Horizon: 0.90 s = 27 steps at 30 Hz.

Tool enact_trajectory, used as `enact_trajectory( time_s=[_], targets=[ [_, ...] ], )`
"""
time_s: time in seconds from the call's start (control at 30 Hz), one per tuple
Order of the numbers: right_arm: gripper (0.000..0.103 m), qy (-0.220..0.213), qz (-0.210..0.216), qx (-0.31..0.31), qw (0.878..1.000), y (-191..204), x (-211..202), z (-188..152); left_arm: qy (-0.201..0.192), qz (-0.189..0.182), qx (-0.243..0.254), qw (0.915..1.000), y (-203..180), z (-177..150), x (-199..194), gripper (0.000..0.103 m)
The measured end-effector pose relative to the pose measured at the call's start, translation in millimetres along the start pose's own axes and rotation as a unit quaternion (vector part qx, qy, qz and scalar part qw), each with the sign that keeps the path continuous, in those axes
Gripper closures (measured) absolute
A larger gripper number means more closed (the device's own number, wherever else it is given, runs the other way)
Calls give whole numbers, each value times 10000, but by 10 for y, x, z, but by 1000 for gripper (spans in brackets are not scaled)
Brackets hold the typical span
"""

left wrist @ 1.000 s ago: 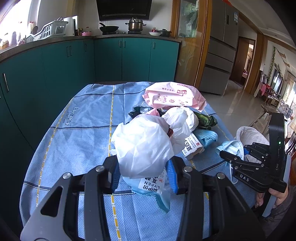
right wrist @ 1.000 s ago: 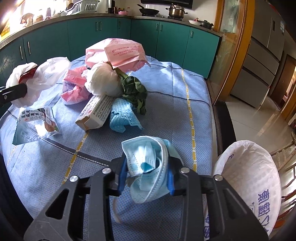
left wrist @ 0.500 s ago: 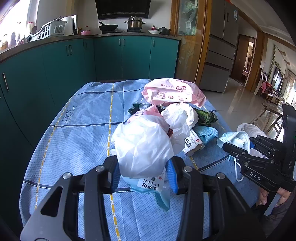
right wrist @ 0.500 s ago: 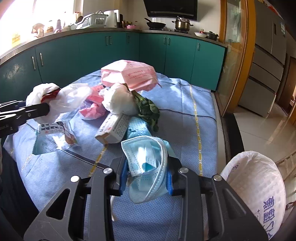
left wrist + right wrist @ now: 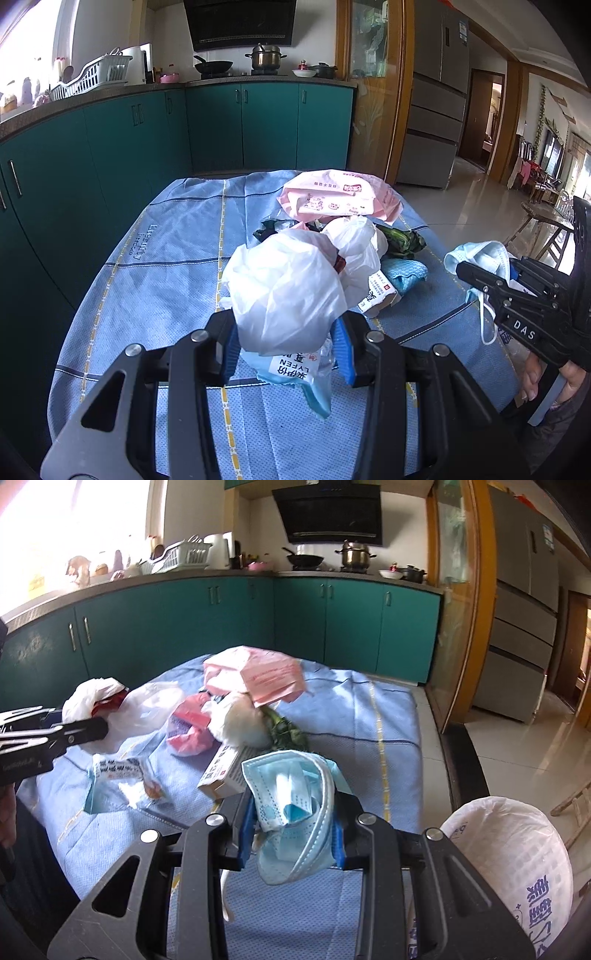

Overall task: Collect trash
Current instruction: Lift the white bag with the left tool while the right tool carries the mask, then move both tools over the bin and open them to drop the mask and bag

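Since a second ago the right gripper (image 5: 291, 830) has lifted and tipped its view upward, so more of the green cabinets (image 5: 332, 627) and the hob wall now shows beyond it, and in the left wrist view it sits higher beside the heap. Its jaws are clamped on a crumpled blue face mask (image 5: 291, 805), whose white ear loop dangles below. The left gripper (image 5: 286, 345) has hardly shifted; its jaws are closed on a bunched white plastic bag (image 5: 284, 291), held clear above the tabletop (image 5: 162, 266), which is covered with a blue cloth.

Under the left gripper a light-blue snack wrapper (image 5: 122, 779) with printed characters lies flat on the cloth. Farther along the tabletop sits the remaining heap: a pink pack (image 5: 340, 199) at the far end, a second white bag (image 5: 360, 240) in front of it, dark leafy greens (image 5: 400, 242) to its right, a small carton (image 5: 380, 293) and a folded teal cloth (image 5: 404, 273) just beside each other. From the right wrist view a pink wrapper (image 5: 190, 727) also lies against the heap's left side.

At the tabletop's right edge, near the right gripper, stands a bin lined with a white bag (image 5: 517, 867) printed in blue. A hand (image 5: 535, 376) grips the right gripper's handle.
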State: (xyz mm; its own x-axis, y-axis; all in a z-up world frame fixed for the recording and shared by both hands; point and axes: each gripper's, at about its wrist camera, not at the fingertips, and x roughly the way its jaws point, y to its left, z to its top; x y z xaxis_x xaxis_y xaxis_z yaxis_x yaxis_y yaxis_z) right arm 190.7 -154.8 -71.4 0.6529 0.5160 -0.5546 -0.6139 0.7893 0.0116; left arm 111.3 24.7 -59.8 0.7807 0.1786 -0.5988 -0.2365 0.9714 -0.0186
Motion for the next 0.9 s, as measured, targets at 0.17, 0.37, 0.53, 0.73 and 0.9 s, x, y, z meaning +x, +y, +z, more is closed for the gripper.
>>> enact_trajectory(
  time_s=[0.17,0.37,0.53,0.73,0.9],
  targets=[
    [70,-279,-161,262,9991,-163,-111,39,-51,-14,57,10000,-29,16,-42,60],
    [70,-551,-298,657,9959,-368,-236,55,-22,-28,104,9999,-62,8,-20,60],
    [70,-544,-758,916,9914,-500,-229,43,-4,-91,121,9999,-96,17,-14,60],
    [70,-300,-1789,1858,9657,-1000,-275,-79,94,-753,312,9966,-450,96,51,60],
    [70,49,-2740,2386,9317,-1394,-378,-306,169,-1363,710,9880,-1039,215,213,60]
  ],
)
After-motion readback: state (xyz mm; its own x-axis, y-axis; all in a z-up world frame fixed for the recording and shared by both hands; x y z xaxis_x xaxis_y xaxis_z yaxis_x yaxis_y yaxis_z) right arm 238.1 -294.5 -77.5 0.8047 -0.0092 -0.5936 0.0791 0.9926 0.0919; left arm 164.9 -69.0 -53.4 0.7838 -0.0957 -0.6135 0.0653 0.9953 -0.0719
